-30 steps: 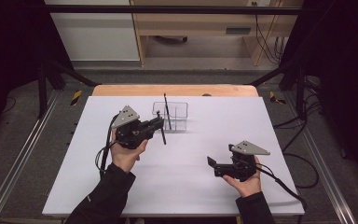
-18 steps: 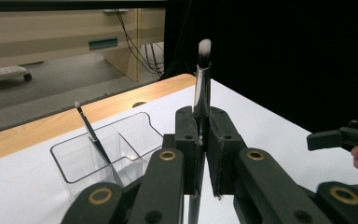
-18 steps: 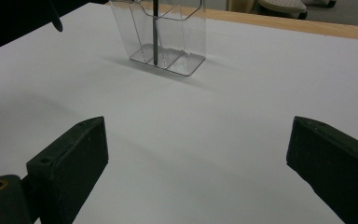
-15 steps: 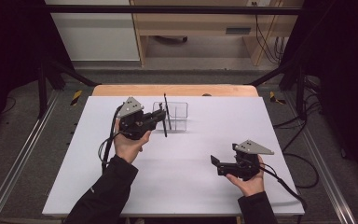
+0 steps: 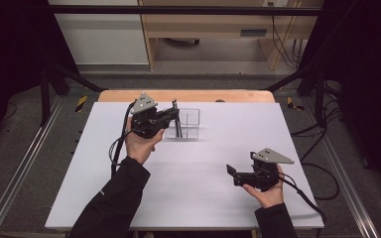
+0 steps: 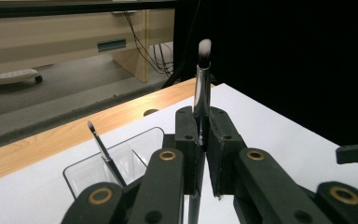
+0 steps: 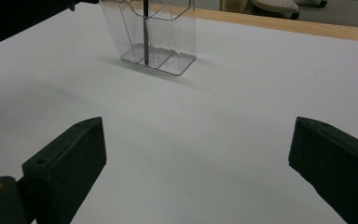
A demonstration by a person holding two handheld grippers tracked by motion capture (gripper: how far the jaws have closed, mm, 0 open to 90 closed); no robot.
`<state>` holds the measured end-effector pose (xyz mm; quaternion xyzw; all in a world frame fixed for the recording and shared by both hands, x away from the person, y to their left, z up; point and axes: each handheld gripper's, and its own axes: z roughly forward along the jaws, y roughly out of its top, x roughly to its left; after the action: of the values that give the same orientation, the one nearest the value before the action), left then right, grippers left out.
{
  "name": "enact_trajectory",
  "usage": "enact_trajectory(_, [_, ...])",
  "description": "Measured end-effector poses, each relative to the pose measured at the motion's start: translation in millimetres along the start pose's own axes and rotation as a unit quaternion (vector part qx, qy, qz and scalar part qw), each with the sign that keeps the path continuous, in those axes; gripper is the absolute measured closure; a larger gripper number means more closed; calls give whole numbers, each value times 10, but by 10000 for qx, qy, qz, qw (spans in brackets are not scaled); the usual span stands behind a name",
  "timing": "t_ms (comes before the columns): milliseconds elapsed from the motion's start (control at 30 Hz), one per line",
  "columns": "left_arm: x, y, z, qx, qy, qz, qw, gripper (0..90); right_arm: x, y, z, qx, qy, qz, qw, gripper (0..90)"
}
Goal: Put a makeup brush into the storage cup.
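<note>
Left gripper (image 6: 200, 154): clenched on the makeup brush (image 6: 202, 84), upright, bristles up, just beside the clear organizer (image 5: 187, 123).
Right gripper (image 5: 235, 174): released, jaws wide, resting well apart.
Organizer: already holds 1 thin brush (image 6: 103, 151).
Risk: the handle could catch the organizer's rim and tip it, or slip through the pads.

A white desk (image 5: 188, 193) with a light wooden strip (image 5: 188, 95) along its far edge. Beyond it, on a grey floor (image 5: 213, 79), stands pale wooden furniture (image 5: 213, 25) with a white panel (image 5: 104, 34) to its left. Black cables (image 5: 285, 39) hang down at the far right of the furniture. Metal rails (image 5: 20, 173) run along both sides of the desk, and short yellow-and-black marked pieces (image 5: 81, 103) lie by its far corners. Dark curtains (image 5: 367, 74) close off both sides.
</note>
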<state>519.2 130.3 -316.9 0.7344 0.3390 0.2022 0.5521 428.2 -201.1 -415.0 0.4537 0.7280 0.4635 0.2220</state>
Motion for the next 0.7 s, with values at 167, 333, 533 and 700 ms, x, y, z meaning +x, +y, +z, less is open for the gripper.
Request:
enact_trajectory(167, [27,26,64,6,41,-6,10000,834,-11,1,-6,-11,-10,4,10000,45])
enact_trajectory(333, [56,47,146,27,145,33,9999,834,-20,1,-10,-8,-26,2,10000,44])
enact_trajectory(533, [118,92,210,-20,158,-55,9999,834,-23,0,-8,-1,-24,7,10000,43])
enact_trajectory(700, [153,142,271,-71,183,-76,9998,834,-24,0,-5,6,-21,-1,10000,41])
